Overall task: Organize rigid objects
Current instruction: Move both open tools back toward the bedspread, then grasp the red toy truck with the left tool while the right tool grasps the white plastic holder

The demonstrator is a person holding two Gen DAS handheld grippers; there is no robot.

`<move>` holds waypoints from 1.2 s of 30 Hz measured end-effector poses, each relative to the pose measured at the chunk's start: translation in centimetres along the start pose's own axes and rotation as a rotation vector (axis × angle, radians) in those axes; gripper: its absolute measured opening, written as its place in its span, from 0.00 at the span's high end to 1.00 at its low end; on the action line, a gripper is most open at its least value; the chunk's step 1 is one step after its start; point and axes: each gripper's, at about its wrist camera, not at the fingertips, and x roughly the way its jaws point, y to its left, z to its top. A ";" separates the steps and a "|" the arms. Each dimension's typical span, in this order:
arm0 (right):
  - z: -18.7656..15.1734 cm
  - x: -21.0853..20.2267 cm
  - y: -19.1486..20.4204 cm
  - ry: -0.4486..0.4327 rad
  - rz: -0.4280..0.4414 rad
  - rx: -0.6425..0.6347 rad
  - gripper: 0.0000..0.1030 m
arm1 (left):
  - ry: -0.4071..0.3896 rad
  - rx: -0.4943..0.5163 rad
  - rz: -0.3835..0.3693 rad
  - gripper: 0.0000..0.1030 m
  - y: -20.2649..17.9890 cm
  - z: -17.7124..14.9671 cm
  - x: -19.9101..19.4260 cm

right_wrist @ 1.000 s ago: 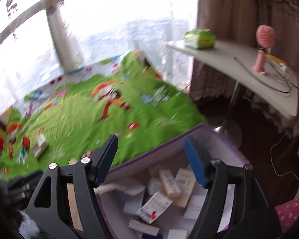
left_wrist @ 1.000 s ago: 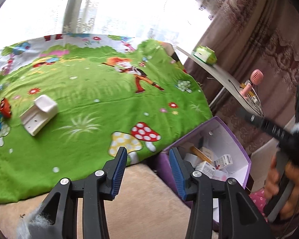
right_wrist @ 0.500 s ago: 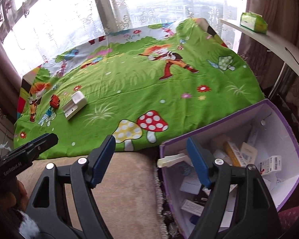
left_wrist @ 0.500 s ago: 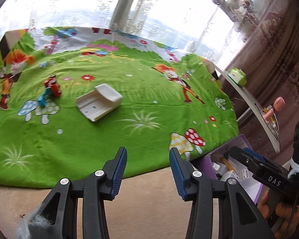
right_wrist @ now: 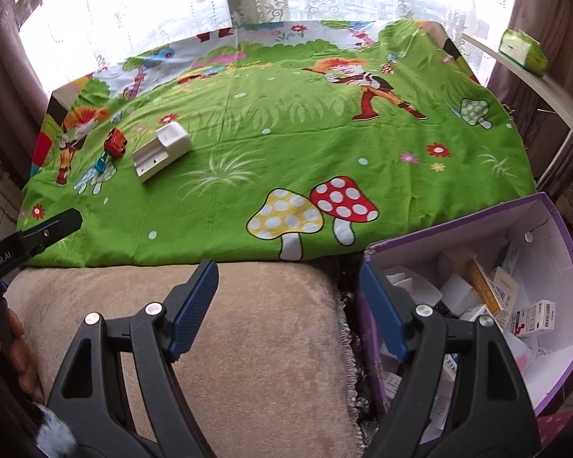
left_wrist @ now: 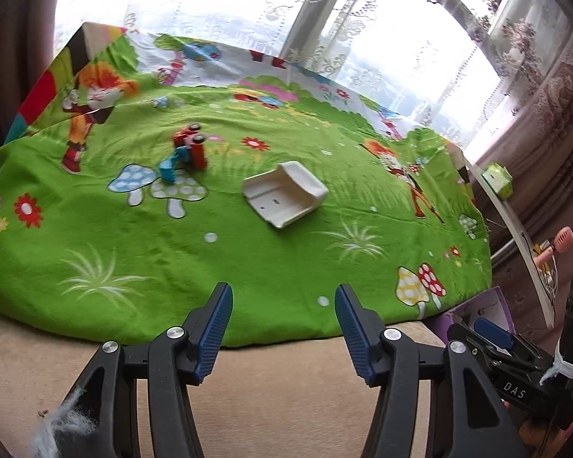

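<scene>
A white plastic holder (left_wrist: 284, 194) (right_wrist: 162, 150) lies on the green cartoon cloth (left_wrist: 248, 259) (right_wrist: 286, 152). Beside it sits a red toy with a blue part (left_wrist: 189, 150) (right_wrist: 112, 147). My left gripper (left_wrist: 282, 328) hovers over the cloth's near edge, well short of both; its jaws are opening with nothing between them. My right gripper (right_wrist: 288, 309) hangs over the beige cushion (right_wrist: 248, 343) beside the purple box (right_wrist: 554, 236), jaws opening and empty. The box holds several small cartons (right_wrist: 485, 290).
A white side table (right_wrist: 534, 80) at the right carries a green tissue pack (right_wrist: 523, 51) and a pink fan (left_wrist: 556, 242). Curtains and a bright window stand behind the cloth. The left gripper's tip (right_wrist: 49, 231) shows at the right wrist view's left edge.
Both grippers swung left, from over the purple box toward the cloth, and their jaws widened. The white holder and the red toy now sit nearer the middle of the left wrist view.
</scene>
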 end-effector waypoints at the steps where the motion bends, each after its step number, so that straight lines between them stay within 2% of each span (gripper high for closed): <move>1: 0.0 0.2 0.3 0.006 0.003 -0.008 0.23 | 0.000 -0.009 0.007 0.44 0.4 0.1 -0.1; 5: 0.4 0.7 1.2 0.017 0.016 -0.031 0.23 | -0.001 -0.028 0.027 0.44 1.2 0.4 -0.1; 7: 0.6 0.7 1.4 0.007 0.022 -0.040 0.23 | -0.034 0.037 0.023 0.44 -0.1 0.8 -0.7; 9: 1.1 -0.1 0.7 -0.055 -0.021 0.010 0.23 | -0.060 0.125 -0.030 0.41 -2.1 1.1 -1.2; 10: 1.5 -0.7 -0.2 -0.089 -0.049 0.062 0.23 | -0.059 0.137 -0.063 0.37 -2.6 1.2 -1.2; 13: 2.1 -0.9 -1.5 -0.101 -0.057 0.132 0.18 | -0.055 0.130 -0.026 0.33 -2.2 1.3 -0.9; 19: 2.9 0.8 1.5 -0.052 -0.013 0.022 0.18 | -0.029 -0.026 0.040 0.33 3.2 2.4 0.0; 22: 3.5 1.7 3.7 -0.046 0.016 -0.045 0.18 | -0.043 -0.031 0.073 0.33 4.5 3.1 -0.2; 27: 5.0 3.5 6.7 -0.026 0.053 -0.151 0.18 | -0.044 -0.039 0.083 0.33 5.9 4.6 0.4; 33: 6.4 5.9 9.6 0.008 0.092 -0.231 0.17 | -0.019 -0.020 0.097 0.33 6.8 7.1 2.7; 36: 6.9 7.0 11.0 0.026 0.130 -0.278 0.16 | 0.013 -0.023 0.080 0.36 7.1 8.5 4.6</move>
